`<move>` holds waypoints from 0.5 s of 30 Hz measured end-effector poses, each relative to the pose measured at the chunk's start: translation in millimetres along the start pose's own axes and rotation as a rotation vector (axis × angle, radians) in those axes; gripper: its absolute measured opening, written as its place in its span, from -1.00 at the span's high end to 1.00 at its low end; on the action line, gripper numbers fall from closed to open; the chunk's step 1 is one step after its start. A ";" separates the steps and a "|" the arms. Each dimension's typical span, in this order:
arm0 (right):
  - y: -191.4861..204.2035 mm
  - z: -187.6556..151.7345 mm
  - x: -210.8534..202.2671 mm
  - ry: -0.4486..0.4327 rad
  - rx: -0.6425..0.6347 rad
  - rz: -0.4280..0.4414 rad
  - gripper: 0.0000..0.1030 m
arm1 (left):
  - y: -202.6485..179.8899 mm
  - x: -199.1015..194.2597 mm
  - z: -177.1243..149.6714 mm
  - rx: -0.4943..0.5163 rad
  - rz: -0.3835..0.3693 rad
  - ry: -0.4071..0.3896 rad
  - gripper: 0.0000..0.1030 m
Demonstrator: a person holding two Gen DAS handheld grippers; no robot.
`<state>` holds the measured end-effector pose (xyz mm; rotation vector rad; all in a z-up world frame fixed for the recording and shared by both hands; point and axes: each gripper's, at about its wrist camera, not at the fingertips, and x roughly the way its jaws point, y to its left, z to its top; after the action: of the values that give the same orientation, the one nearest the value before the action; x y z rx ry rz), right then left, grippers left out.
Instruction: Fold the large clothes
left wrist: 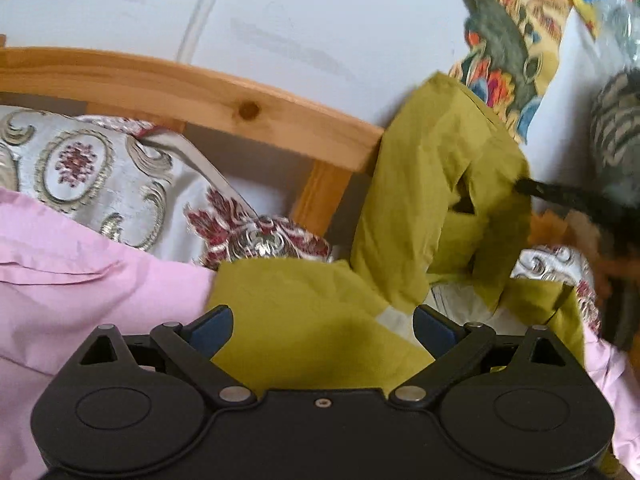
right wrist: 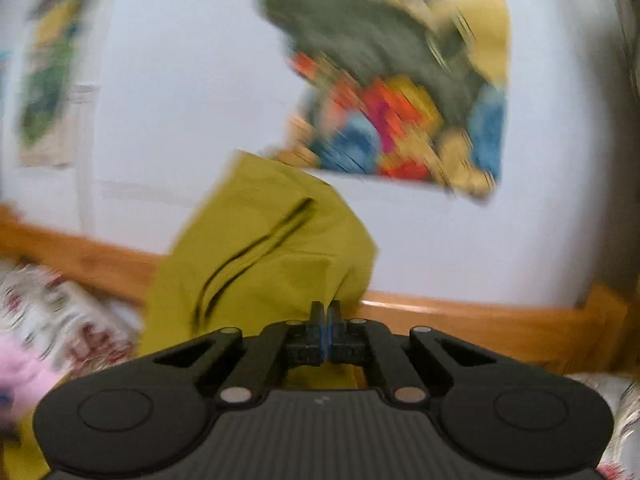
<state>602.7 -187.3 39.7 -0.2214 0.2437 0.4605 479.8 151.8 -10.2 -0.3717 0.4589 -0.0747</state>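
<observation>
Black right gripper [right wrist: 326, 314] has its jaws clamped on a lifted fold of the olive-green garment [right wrist: 264, 248], which drapes limp and light over the bed, while the left gripper [left wrist: 322, 326], jaws apart, should pinch an opposite edge.

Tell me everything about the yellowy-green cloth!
The yellowy-green cloth is a large, plain, olive-yellow garment that looks like thin woven cotton, with a dark seam or slit down it. The right claw is pinched shut on it and holds one part up in front of the white wall. The rest droops onto the pink sheet and patterned pillow, crumpled and not yet folded. Its lower part lies between the open left claw fingers, ungripped.
</observation>
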 end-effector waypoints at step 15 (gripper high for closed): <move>75.3 -162.1 -182.9 -0.024 -0.659 0.027 0.95 | 20.1 -82.5 -43.3 0.001 -0.042 -0.028 -0.88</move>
<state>379.7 -239.4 -74.2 -0.8566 0.0632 0.5600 386.4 168.7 -18.9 -0.3812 0.4232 -0.1099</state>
